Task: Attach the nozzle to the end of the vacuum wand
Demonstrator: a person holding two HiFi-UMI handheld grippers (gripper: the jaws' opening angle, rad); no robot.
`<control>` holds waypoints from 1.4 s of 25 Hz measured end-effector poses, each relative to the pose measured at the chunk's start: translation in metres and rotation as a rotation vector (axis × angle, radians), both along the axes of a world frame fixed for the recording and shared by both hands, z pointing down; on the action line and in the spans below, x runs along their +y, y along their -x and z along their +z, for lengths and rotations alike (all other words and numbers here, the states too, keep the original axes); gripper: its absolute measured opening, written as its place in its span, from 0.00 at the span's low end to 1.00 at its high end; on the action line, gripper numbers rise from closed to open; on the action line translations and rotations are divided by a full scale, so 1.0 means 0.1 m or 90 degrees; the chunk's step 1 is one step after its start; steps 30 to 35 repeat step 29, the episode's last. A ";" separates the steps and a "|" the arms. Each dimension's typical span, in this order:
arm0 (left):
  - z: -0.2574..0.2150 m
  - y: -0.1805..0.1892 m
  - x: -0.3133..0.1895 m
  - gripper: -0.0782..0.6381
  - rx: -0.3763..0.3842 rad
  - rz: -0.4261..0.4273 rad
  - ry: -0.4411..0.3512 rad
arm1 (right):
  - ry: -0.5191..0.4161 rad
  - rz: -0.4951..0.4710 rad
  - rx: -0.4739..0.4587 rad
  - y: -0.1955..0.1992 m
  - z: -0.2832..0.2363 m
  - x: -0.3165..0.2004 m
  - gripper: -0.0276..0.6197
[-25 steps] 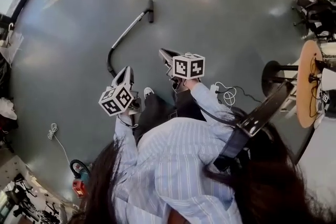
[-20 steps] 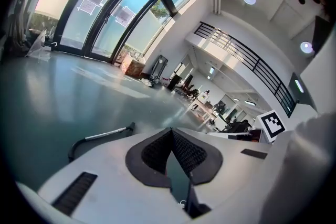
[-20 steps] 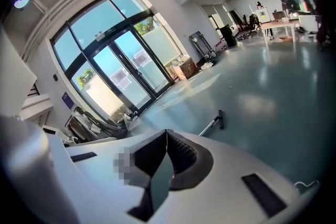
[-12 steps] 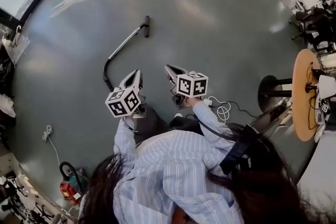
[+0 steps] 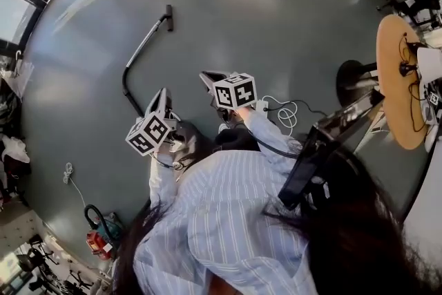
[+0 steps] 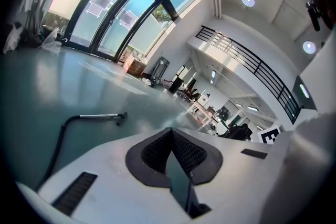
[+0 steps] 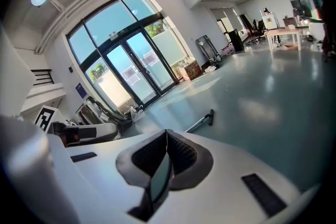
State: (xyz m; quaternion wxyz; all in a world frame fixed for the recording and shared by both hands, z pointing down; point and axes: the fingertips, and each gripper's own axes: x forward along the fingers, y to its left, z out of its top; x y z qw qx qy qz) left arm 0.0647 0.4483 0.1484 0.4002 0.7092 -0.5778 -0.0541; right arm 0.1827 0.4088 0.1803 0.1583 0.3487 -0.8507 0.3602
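The vacuum wand (image 5: 146, 43) lies on the grey floor, a metal tube with a black hose (image 5: 125, 88) curving from its near end. A short black nozzle (image 5: 168, 16) sits at its far end; I cannot tell if the two are joined. In the left gripper view the wand (image 6: 97, 116) lies ahead to the left. The right gripper view shows the nozzle (image 7: 210, 115) ahead. My left gripper (image 5: 163, 92) and right gripper (image 5: 204, 75) hang above the floor short of the wand. Both left gripper (image 6: 171, 131) and right gripper (image 7: 167, 134) are shut and empty.
A red vacuum body (image 5: 97, 240) stands behind me at the left, with a white cord (image 5: 69, 173) nearby. A white cable coil (image 5: 286, 114) lies to my right. A round wooden table (image 5: 397, 79) and a black stool base (image 5: 349, 83) stand at the right. Glass doors (image 7: 131, 73) are ahead.
I have walked across the floor carrying both grippers; the wand now lies further left in the head view. Both jaws stay shut.
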 end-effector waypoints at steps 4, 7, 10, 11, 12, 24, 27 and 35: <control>-0.01 -0.06 0.20 0.12 -0.001 -0.028 -0.006 | -0.019 -0.035 0.002 -0.02 -0.05 0.19 0.06; -0.03 -0.08 0.33 0.12 -0.027 -0.029 -0.010 | -0.029 -0.052 -0.001 0.02 -0.09 0.32 0.05; -0.07 -0.13 0.44 0.12 -0.053 -0.018 -0.018 | -0.034 -0.063 -0.002 0.05 -0.11 0.42 0.06; -0.08 -0.14 0.47 0.12 -0.061 -0.014 -0.019 | -0.034 -0.065 -0.001 0.06 -0.12 0.44 0.05; -0.08 -0.14 0.49 0.12 -0.067 -0.010 -0.019 | -0.033 -0.067 0.000 0.08 -0.13 0.45 0.05; -0.15 0.50 0.65 0.12 -0.070 -0.027 -0.023 | -0.042 -0.106 0.004 0.84 -0.23 0.54 0.05; -0.18 0.59 0.64 0.12 -0.072 -0.026 -0.026 | -0.043 -0.110 0.007 0.93 -0.24 0.55 0.06; -0.18 0.63 0.64 0.12 -0.076 -0.024 -0.027 | -0.043 -0.112 0.011 0.96 -0.22 0.56 0.05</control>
